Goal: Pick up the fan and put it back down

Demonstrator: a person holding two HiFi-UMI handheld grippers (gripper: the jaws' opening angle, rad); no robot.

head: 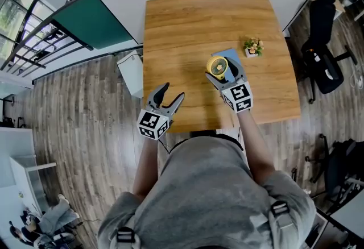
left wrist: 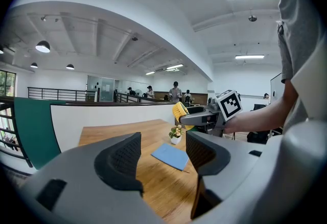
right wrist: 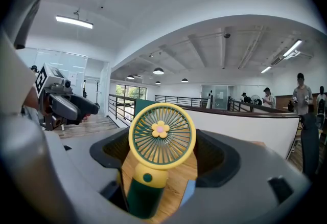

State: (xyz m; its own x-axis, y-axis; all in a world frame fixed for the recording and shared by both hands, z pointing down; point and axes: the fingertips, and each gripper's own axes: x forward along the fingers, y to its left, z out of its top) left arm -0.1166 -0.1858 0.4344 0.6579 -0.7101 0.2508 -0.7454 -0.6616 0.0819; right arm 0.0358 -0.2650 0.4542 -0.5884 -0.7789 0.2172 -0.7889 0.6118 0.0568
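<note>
— Right gripper view first: where is the fan [right wrist: 161, 138]?
— Upright between the jaws of the right gripper [right wrist: 162, 159], which are clamped on it. It is held above the desk [head: 187, 20], over a blue mat [left wrist: 171, 156].
— And the left gripper [left wrist: 162, 159]?
— Jaws wide apart, holding nothing, near the desk's front edge. 1 small potted plant [head: 253, 46] stands just beside the mat.

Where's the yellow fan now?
In the head view, the fan is held by the right gripper, raised over the blue mat on the right half of the table, beside the potted plant.
</note>
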